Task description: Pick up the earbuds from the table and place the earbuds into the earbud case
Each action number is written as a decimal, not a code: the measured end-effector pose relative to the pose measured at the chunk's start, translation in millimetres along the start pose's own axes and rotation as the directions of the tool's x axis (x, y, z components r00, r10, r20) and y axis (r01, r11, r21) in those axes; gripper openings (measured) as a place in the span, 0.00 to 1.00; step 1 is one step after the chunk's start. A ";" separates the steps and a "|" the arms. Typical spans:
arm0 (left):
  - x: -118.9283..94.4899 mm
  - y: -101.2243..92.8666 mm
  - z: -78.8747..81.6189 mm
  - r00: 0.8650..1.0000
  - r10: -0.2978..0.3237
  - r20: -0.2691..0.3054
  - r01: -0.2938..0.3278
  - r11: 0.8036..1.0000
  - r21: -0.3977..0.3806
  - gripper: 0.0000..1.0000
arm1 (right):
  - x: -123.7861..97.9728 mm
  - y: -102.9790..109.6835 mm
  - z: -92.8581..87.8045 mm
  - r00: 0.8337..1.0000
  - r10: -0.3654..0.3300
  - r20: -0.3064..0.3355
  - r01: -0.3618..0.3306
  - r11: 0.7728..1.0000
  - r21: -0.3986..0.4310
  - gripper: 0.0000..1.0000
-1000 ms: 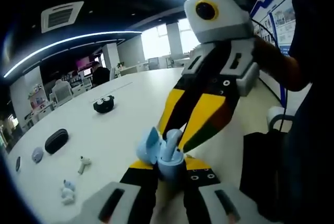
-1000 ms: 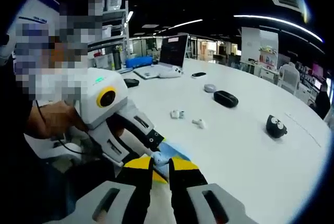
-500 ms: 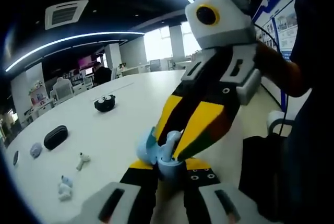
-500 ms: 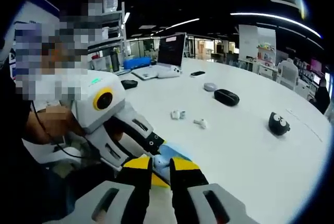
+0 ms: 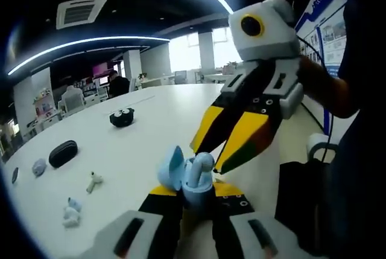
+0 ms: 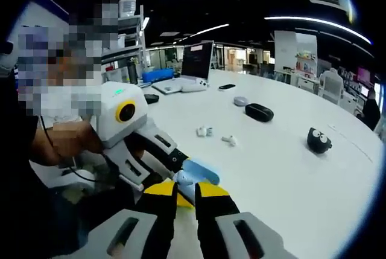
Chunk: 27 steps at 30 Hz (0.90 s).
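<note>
My left gripper (image 5: 193,197) is shut on a light blue earbud case (image 5: 194,191), held above the table's edge with its lid (image 5: 174,167) open. A white earbud (image 5: 203,162) stands in the case with its head sticking out. My right gripper (image 5: 206,160) comes down from the upper right, its two fingertips on either side of that earbud. In the right gripper view its jaws (image 6: 186,189) stand close together around the earbud (image 6: 181,179), in front of the blue case (image 6: 202,171). A second earbud (image 5: 91,182) (image 6: 229,140) lies loose on the white table (image 5: 151,138).
On the table lie a small white and blue piece (image 5: 69,212), a black oval case (image 5: 63,153), a grey puck (image 5: 38,166) and a black toy with eyes (image 5: 122,117). A laptop (image 6: 193,69) and phone (image 6: 228,86) sit further off. A person's hand (image 6: 66,138) holds the left gripper.
The right gripper has shifted a little up and to the right over the case. More of the earbud's head now shows above the case. The left gripper still holds the case.
</note>
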<state>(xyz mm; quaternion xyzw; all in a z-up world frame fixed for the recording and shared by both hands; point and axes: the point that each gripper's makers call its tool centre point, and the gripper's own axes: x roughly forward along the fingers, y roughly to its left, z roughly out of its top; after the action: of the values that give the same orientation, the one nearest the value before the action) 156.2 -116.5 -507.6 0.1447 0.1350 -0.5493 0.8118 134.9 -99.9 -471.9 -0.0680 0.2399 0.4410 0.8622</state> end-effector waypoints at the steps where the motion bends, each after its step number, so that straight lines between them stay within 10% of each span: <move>1: 0.0 0.0 0.0 1.000 0.000 0.000 0.000 1.000 0.000 0.19 | 0.8 1.7 0.6 1.000 0.004 0.001 -0.004 1.000 -0.001 0.10; 16: -1.1 -1.4 -1.5 1.000 0.003 0.003 -0.003 1.000 -0.010 0.19 | 0.2 0.7 8.5 1.000 0.014 0.009 -0.014 1.000 -0.022 0.09; 27: -2.6 -1.5 -1.7 1.000 0.006 0.021 -0.005 0.999 -0.037 0.19 | 9.8 -10.5 53.0 0.998 0.052 0.032 -0.048 0.991 -0.127 0.10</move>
<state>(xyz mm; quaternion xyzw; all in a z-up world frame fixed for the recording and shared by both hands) 153.8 -114.2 -508.3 0.1241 0.1361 -0.5462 0.8172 166.8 -81.7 -431.1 -0.1085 0.1980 0.4779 0.8489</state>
